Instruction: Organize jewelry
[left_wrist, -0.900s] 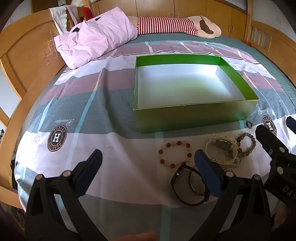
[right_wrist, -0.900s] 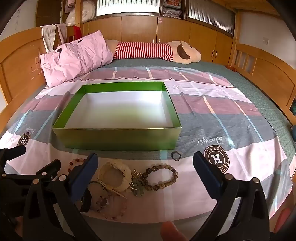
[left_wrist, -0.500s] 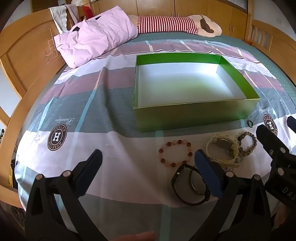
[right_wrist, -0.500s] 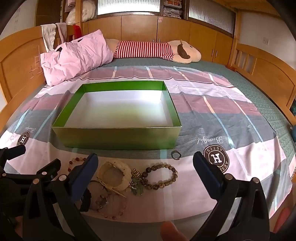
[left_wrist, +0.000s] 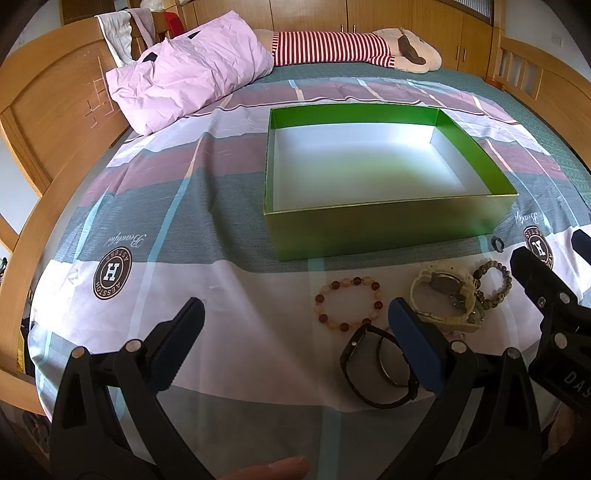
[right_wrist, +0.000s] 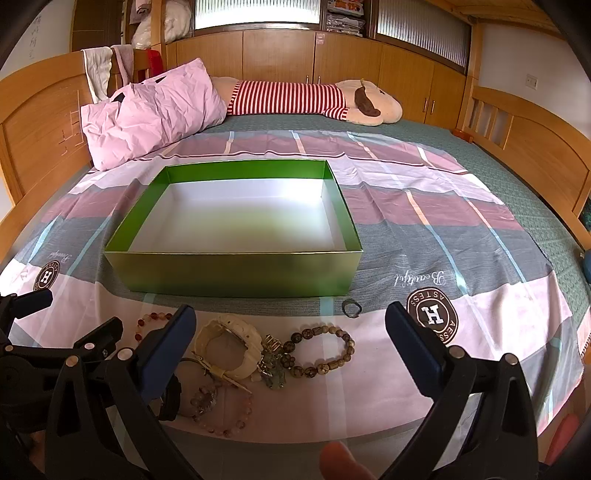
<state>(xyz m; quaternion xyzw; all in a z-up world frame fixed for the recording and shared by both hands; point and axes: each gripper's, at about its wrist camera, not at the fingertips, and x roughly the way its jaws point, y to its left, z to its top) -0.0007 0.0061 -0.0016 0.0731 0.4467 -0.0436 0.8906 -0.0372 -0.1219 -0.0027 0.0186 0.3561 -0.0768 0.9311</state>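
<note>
Jewelry lies in a bunch on the bed, near the front edge of the blanket (right_wrist: 461, 258), just in front of the green box (right_wrist: 236, 271). Nothing is in the box yet.

The left gripper (left_wrist: 295, 339) is open wide and holds nothing. It hangs over the front edge, with the black watch (left_wrist: 376, 369) under its right finger. The right gripper (right_wrist: 291, 347) is open wide too, and it holds nothing. The cream watch (right_wrist: 229, 347) and the brown bead bracelet (right_wrist: 325, 350) sit between its fingers.

Here is what could go wrong, I think. The cream watch, a greenish charm piece (right_wrist: 273, 369) and the brown bead bracelet touch each other in a clump. If a claw grabs one, the others may come up with it and then drop off.

The pink bead bracelet (right_wrist: 221, 413) and the black watch lie closest to the front edge. A bump could push them off the bed.

The blanket is soft. A claw that pushes down may pinch the cloth and tug it, and then everything slides.

The two claws are close together on the left side. They could knock into each other if both reach for the clump.

The red bead bracelet (left_wrist: 349, 302) lies alone, so it looks easiest to pick. The little dark ring (right_wrist: 351, 307) by the box's front right corner is small and may slip out of the claw.
</note>
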